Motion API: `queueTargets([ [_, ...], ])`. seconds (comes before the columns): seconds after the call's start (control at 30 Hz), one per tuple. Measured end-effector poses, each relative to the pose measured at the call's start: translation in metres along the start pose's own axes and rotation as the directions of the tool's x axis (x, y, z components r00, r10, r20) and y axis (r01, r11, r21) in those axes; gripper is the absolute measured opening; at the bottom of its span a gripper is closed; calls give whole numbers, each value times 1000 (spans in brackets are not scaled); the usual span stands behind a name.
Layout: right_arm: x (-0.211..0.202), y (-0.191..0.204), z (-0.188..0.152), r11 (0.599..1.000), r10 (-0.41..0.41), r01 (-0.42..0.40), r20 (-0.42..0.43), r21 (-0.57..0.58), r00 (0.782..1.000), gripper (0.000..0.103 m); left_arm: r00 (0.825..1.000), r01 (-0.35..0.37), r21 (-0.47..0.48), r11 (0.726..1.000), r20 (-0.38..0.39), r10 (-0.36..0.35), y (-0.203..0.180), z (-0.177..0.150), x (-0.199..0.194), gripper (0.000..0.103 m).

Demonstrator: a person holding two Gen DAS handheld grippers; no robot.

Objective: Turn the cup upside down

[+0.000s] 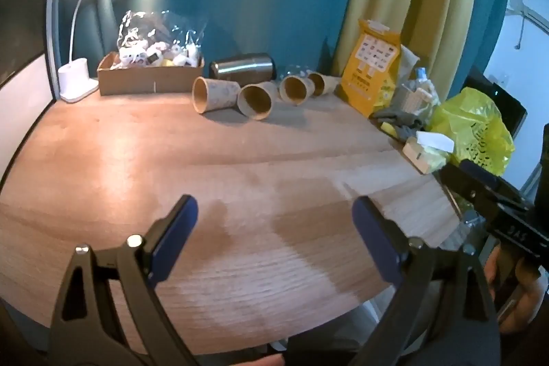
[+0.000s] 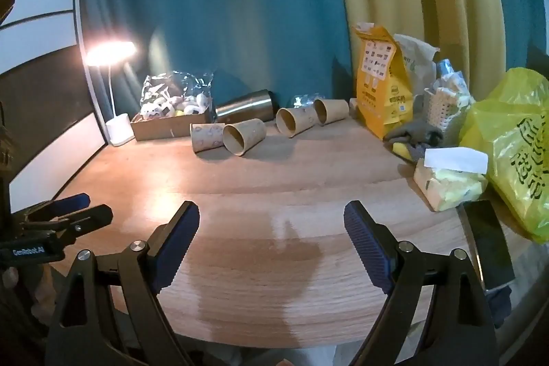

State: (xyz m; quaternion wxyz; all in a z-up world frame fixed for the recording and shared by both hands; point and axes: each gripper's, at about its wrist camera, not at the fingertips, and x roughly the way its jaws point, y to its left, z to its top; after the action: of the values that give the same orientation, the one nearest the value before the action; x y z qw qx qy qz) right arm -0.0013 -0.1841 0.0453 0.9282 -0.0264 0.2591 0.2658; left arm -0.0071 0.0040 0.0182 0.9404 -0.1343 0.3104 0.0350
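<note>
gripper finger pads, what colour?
Dark blue, ribbed, on black arms. Right gripper pads show it best in the right wrist view; left gripper matches.

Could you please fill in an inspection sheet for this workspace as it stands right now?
Surface: wooden table, bare in the middle.
Job's things: four paper cups on their sides at the back.
Clutter: steel tumbler lying down, cardboard box, yellow paper bag, tissue pack, yellow plastic bag.
Grippers: left hand-held gripper and right hand-held gripper both open, holding nothing.
Cables: nothing seen.
Surroundings: lit desk lamp, teal curtain.
</note>
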Motion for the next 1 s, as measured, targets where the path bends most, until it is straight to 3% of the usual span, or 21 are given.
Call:
queueTargets([
  [0.3, 10, -51, 5, 1000, -13, 13, 10, 3, 1000, 89, 999, 29, 4, 1000, 17, -29, -4, 1, -4, 93],
  [1.0, 20, -49, 14, 1000, -22, 22, 17, -10, 1000, 89, 998, 36, 33, 999, 49, -38, -4, 1, -5, 93],
])
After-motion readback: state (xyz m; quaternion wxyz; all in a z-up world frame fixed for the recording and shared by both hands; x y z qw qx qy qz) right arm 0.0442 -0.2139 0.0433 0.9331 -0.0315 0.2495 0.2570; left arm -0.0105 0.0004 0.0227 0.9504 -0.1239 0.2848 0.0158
